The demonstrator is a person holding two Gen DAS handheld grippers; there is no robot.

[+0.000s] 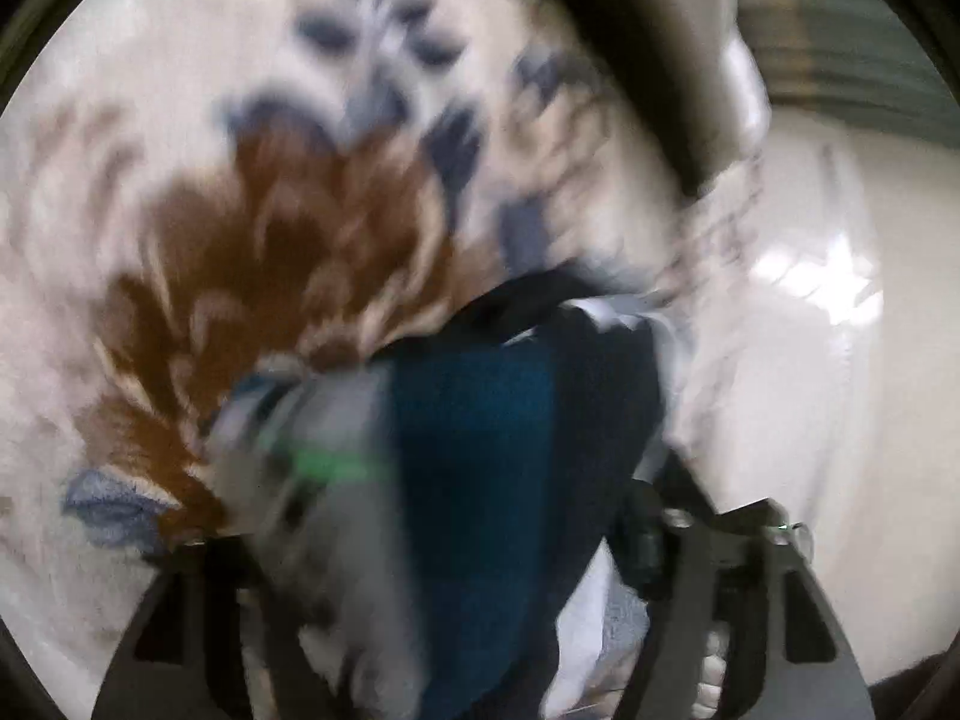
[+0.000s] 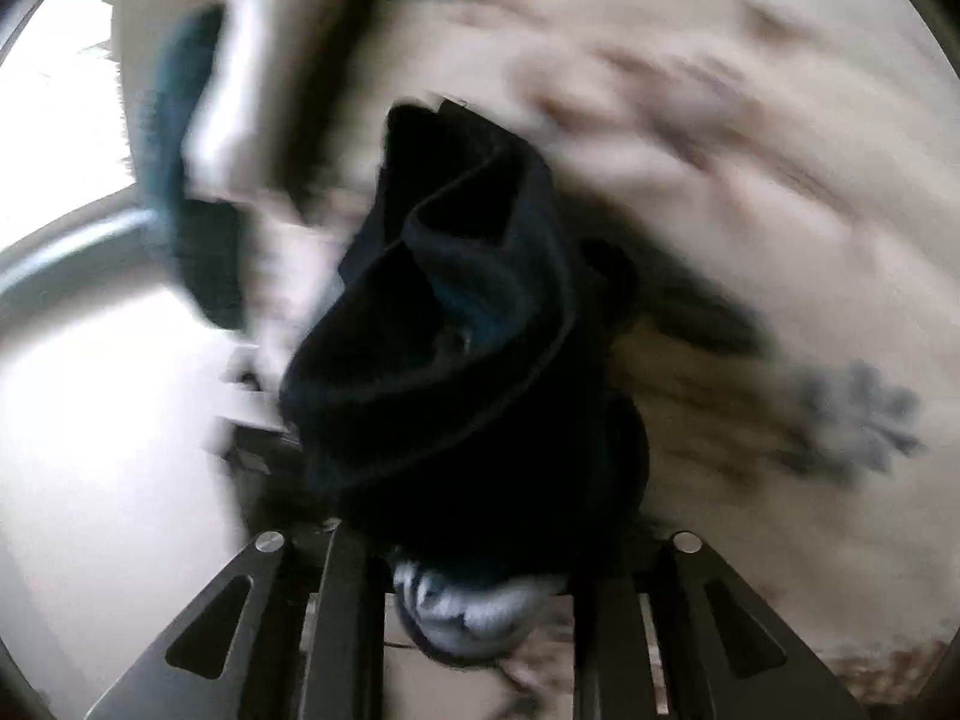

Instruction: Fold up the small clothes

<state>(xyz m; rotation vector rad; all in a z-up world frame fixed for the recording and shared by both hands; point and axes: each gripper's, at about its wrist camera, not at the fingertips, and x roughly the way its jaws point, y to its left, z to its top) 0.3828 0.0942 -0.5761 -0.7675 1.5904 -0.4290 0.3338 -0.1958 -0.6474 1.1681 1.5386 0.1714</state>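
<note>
Both views are blurred by motion. In the left wrist view a small garment with grey, teal and navy bands and a green stripe hangs over my left gripper and hides the fingertips; the jaws seem closed on it. In the right wrist view a bunched dark navy sock-like garment with a teal lining and a grey-white patterned end sits between the fingers of my right gripper, which appears closed on it. A second teal and grey piece hangs at upper left.
A cream blanket with a brown and blue floral print covers the surface below; it also shows in the right wrist view. A pale glossy floor lies to the right. A bare foot shows at the bottom.
</note>
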